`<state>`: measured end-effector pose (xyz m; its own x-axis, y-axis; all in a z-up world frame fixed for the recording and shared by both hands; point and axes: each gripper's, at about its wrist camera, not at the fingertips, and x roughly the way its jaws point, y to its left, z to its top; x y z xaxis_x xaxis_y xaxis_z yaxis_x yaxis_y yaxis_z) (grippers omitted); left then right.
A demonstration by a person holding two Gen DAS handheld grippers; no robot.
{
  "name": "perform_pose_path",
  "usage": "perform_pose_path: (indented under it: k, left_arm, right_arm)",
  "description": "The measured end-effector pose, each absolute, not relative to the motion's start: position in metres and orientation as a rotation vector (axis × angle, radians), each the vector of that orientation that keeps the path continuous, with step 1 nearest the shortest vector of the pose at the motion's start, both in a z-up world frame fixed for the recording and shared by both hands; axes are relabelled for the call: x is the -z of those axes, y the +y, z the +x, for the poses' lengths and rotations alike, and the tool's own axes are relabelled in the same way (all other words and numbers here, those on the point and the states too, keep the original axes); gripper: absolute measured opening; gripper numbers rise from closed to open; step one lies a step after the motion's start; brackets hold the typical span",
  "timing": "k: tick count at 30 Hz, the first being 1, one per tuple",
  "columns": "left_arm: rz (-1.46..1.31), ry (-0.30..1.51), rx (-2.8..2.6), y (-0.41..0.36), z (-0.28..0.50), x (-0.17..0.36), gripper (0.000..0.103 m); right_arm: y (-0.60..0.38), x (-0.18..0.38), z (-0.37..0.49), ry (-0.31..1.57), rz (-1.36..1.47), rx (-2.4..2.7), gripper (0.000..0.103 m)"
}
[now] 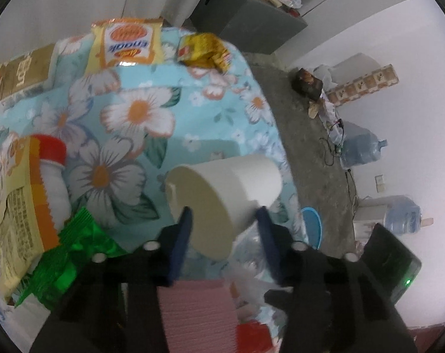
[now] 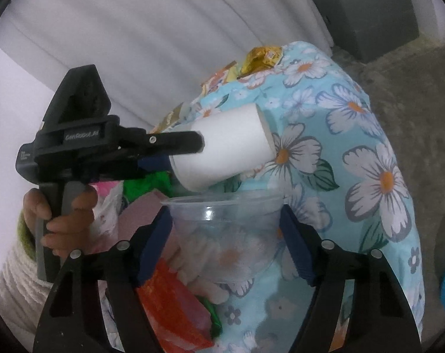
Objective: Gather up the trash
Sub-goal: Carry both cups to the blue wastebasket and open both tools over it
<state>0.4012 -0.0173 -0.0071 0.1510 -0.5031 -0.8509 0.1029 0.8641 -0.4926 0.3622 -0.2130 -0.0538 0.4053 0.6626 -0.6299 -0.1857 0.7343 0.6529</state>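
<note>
My left gripper (image 1: 225,217) is shut on a white paper cup (image 1: 222,194) and holds it sideways above the floral tablecloth (image 1: 140,111). In the right wrist view the same cup (image 2: 228,150) hangs just above a clear plastic cup (image 2: 225,229), which my right gripper (image 2: 225,226) is shut on. A yellow snack packet (image 1: 125,44), a crumpled gold wrapper (image 1: 204,50), a green wrapper (image 1: 72,253), a red-capped white bottle (image 1: 53,170) and a yellow-orange packet (image 1: 19,214) lie on the cloth.
A brown carton (image 1: 25,70) lies at the table's far left. A grey cabinet (image 1: 246,17) stands by the wall. Water jugs (image 1: 360,150), cables and a blue basin (image 1: 312,226) sit on the concrete floor. Red and pink packets (image 2: 169,303) lie under my right gripper.
</note>
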Motion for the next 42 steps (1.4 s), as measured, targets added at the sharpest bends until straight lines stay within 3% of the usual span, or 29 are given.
perform_pose_path:
  k: [2, 6, 8, 16, 22, 29, 33, 37, 39, 40, 41, 42]
  left_arm:
    - [-0.340, 1.338, 0.447, -0.025, 0.401, 0.005, 0.021]
    - [-0.295, 1.296, 0.448, -0.044, 0.399, -0.008, 0.013]
    - [-0.273, 1.272, 0.456, -0.055, 0.393, -0.020, 0.002]
    - [-0.070, 1.159, 0.557, -0.132, 0.352, -0.077, 0.002]
    - [0.088, 1.181, 0.704, -0.231, 0.311, -0.077, 0.002]
    - [0.245, 1.309, 0.902, -0.397, 0.258, -0.002, 0.002]
    - [0.254, 1.414, 0.975, -0.481, 0.237, 0.055, 0.002]
    - [0.323, 1.403, 0.999, -0.539, 0.227, 0.097, 0.003]
    - [0.359, 1.426, 0.992, -0.557, 0.226, 0.114, 0.006]
    - [0.362, 1.443, 0.980, -0.560, 0.227, 0.121, 0.015]
    - [0.355, 1.472, 0.962, -0.563, 0.230, 0.130, 0.026]
    - [0.339, 1.484, 0.943, -0.563, 0.233, 0.134, 0.029]
  right_arm:
    - [-0.218, 0.051, 0.355, 1.010, 0.541, -0.571, 0.069]
    - [-0.232, 0.046, 0.338, 0.995, 0.548, -0.557, 0.069]
    - [-0.245, 0.042, 0.325, 0.982, 0.554, -0.539, 0.069]
    - [-0.352, 0.015, 0.236, 0.822, 0.665, -0.350, 0.069]
    - [-0.457, 0.034, 0.148, 0.703, 0.833, -0.033, 0.069]
    - [-0.549, 0.103, 0.057, 0.695, 1.012, 0.378, 0.069]
    - [-0.579, 0.148, 0.038, 0.709, 1.116, 0.491, 0.070]
    - [-0.602, 0.183, 0.037, 0.706, 1.209, 0.528, 0.071]
    - [-0.614, 0.201, 0.046, 0.723, 1.235, 0.552, 0.078]
    - [-0.618, 0.212, 0.050, 0.734, 1.252, 0.567, 0.086]
    - [-0.624, 0.215, 0.049, 0.748, 1.257, 0.573, 0.086]
    - [-0.628, 0.222, 0.052, 0.782, 1.258, 0.588, 0.086]
